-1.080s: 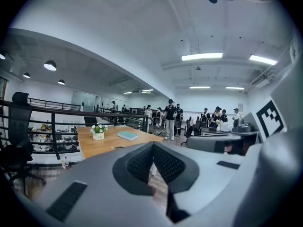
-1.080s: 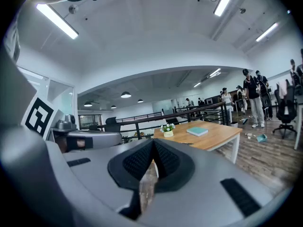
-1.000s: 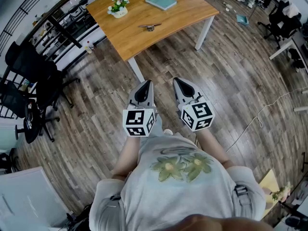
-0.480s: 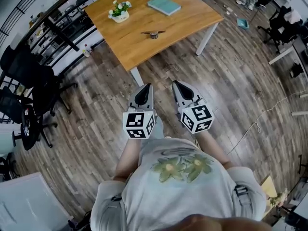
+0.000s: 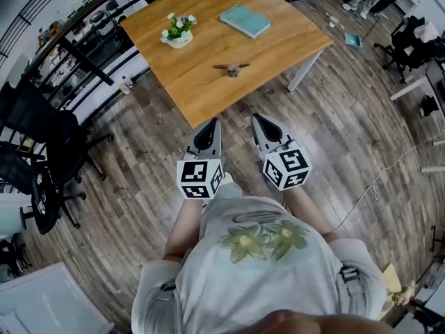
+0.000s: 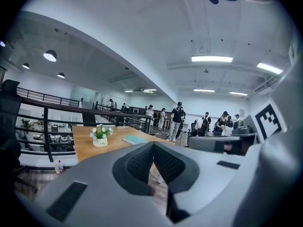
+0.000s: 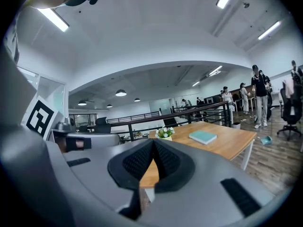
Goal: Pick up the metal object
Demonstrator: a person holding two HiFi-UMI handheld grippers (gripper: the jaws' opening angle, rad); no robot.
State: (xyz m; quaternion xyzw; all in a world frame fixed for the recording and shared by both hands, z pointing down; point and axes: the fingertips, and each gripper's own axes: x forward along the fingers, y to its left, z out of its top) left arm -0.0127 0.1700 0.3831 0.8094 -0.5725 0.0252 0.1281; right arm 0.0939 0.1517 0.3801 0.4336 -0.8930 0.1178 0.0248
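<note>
A small metal object [image 5: 232, 68] lies near the front of the wooden table [image 5: 201, 82]. My left gripper [image 5: 208, 122] and right gripper [image 5: 258, 118] are held side by side over the floor, just short of the table's near corner and apart from the object. Both have their jaws together with nothing between them. In the left gripper view the shut left gripper [image 6: 152, 145] points at the table [image 6: 85, 143]; in the right gripper view the shut right gripper [image 7: 153, 143] does the same. The metal object is hidden behind the jaws in both gripper views.
On the table stand a small flower pot [image 5: 179, 29] and a teal book [image 5: 245, 21]. Black office chairs [image 5: 42, 152] stand at the left, a railing [image 5: 76, 40] runs behind the table, and a cable [image 5: 375, 186] lies on the floor at right. People [image 6: 176, 121] stand far off.
The table and the metal object have come closer and lower in the head view as the person walks toward it. Both grippers keep their pose and stay shut.
</note>
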